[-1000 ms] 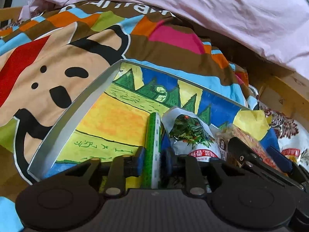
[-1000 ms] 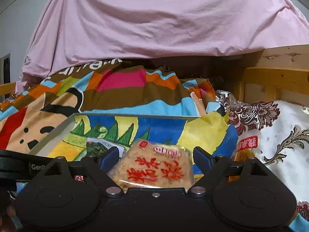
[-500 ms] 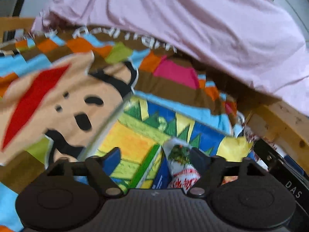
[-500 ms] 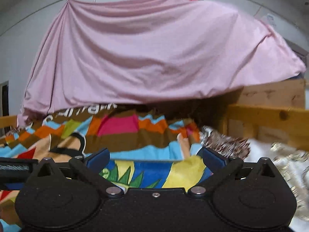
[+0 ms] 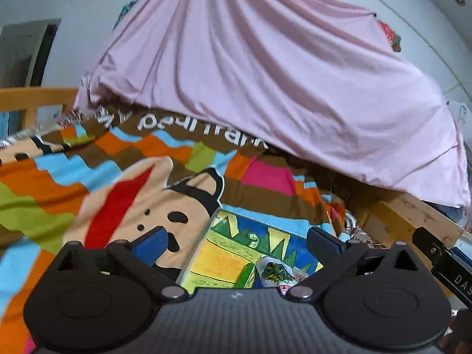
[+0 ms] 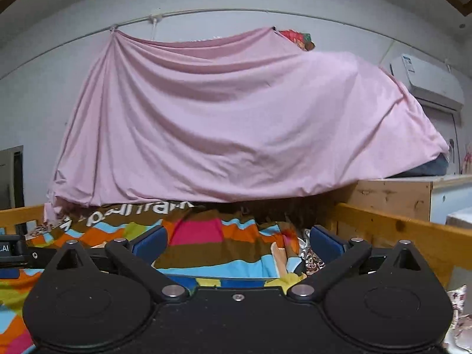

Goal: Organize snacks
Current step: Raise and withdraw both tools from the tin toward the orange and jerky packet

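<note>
In the left wrist view a shallow box with a bright painted lining (image 5: 224, 253) lies on the patterned blanket. A green flat snack pack (image 5: 244, 277) and a white snack bag with a green picture (image 5: 275, 273) lie in it, partly hidden behind my left gripper (image 5: 236, 240), which is open, empty and raised above the box. My right gripper (image 6: 237, 242) is open and empty, lifted high; only the box's far edge (image 6: 218, 280) shows below it. The right gripper's body shows at the right edge of the left wrist view (image 5: 442, 262).
A colourful cartoon blanket (image 5: 118, 183) covers the bed. A pink sheet (image 6: 236, 124) hangs over the back. Wooden bed rails (image 6: 392, 233) run along the right and far left. An air conditioner (image 6: 424, 79) is on the wall at the upper right.
My left gripper opened, letting go of the green pack, and rose back from the box. My right gripper left the orange-lettered snack packet in the box and lifted up and away.
</note>
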A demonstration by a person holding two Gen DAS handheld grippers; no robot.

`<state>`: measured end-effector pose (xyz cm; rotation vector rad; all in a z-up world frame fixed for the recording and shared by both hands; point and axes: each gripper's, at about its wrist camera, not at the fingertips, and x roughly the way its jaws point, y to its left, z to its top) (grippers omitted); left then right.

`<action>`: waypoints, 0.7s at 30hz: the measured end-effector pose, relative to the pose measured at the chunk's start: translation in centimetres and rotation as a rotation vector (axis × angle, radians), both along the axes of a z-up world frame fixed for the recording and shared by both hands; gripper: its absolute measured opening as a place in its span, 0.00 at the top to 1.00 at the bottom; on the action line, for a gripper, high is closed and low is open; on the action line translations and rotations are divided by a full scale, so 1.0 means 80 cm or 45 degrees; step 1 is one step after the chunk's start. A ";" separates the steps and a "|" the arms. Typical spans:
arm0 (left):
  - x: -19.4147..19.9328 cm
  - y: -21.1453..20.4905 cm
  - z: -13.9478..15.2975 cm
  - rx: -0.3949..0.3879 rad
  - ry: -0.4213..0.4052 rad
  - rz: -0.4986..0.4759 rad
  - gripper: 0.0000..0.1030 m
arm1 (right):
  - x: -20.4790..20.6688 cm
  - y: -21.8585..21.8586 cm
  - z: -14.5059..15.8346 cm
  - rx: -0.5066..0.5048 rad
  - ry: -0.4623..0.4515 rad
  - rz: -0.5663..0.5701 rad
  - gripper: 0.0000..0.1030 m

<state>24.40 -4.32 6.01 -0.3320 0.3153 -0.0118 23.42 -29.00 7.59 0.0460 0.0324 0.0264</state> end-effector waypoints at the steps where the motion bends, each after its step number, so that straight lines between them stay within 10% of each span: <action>1: -0.009 0.002 0.003 0.006 -0.007 -0.001 0.01 | -0.009 0.004 0.003 -0.008 0.000 0.006 0.01; 21: -0.146 0.063 -0.013 0.020 -0.013 0.039 0.01 | -0.163 0.057 -0.011 -0.161 0.041 0.016 0.01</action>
